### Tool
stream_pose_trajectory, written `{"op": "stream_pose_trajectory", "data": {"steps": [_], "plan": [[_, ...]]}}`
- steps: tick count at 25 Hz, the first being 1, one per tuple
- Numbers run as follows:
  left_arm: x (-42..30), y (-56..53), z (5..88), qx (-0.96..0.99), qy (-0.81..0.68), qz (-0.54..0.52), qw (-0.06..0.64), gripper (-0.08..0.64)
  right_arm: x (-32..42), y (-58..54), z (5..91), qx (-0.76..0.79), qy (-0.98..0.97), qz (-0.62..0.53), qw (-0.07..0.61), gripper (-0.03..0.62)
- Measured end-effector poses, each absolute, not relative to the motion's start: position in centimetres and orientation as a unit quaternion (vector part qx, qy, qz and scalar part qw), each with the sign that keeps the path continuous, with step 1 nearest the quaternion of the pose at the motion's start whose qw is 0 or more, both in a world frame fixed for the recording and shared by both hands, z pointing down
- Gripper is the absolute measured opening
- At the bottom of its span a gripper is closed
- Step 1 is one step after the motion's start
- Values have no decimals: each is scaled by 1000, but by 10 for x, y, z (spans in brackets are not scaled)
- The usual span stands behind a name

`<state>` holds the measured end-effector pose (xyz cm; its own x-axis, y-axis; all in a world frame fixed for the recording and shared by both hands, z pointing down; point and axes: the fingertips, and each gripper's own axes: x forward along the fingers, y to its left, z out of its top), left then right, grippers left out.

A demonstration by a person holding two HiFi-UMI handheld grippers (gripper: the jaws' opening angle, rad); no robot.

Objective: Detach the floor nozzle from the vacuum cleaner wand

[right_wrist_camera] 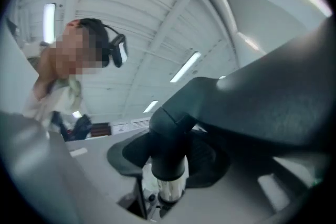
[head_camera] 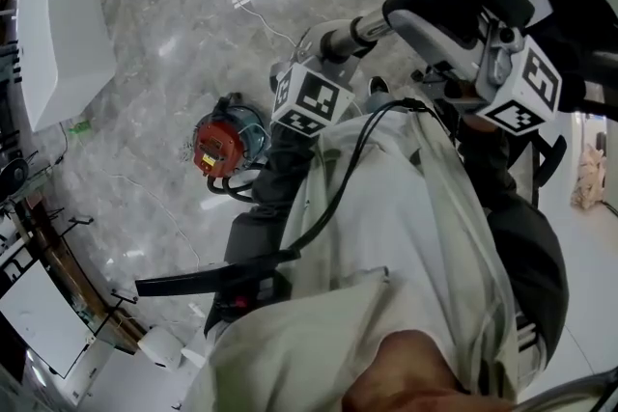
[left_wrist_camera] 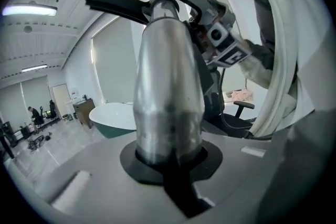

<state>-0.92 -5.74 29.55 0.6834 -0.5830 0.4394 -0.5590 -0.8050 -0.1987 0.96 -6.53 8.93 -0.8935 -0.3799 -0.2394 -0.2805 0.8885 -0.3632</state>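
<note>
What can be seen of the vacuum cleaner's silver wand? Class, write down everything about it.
The wand is a smooth, shiny silver tube, metal by its look and round in section. It is held up in the air. The left gripper has its jaws closed on it. Its far end sits in the dark neck of the floor nozzle, not yet detached; the right gripper clamps that neck. Its other end is out of sight.

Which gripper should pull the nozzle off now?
Right. The right gripper clamps the nozzle at its neck; the left gripper clamps the wand, so it likely serves best bracing.
</note>
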Motion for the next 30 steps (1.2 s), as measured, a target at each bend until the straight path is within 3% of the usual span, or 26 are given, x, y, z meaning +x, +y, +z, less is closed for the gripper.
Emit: {"op": "stream_pose_trajectory", "data": {"steps": [4,18,27,30], "plan": [[-21,-62,304,-904,335,-264,15,48,7,-80,103,-261,926,-225,154,175],[-12,-52,299,-914,312,-259,18,51,11,-62,94,-156,957,-180,163,175],[-15,-59,310,-885,359,-295,6,49,20,-81,108,-298,919,-226,122,175],[-10,-60,311,-875,372,-310,2,48,32,-86,111,-325,905,-236,138,175]]}}
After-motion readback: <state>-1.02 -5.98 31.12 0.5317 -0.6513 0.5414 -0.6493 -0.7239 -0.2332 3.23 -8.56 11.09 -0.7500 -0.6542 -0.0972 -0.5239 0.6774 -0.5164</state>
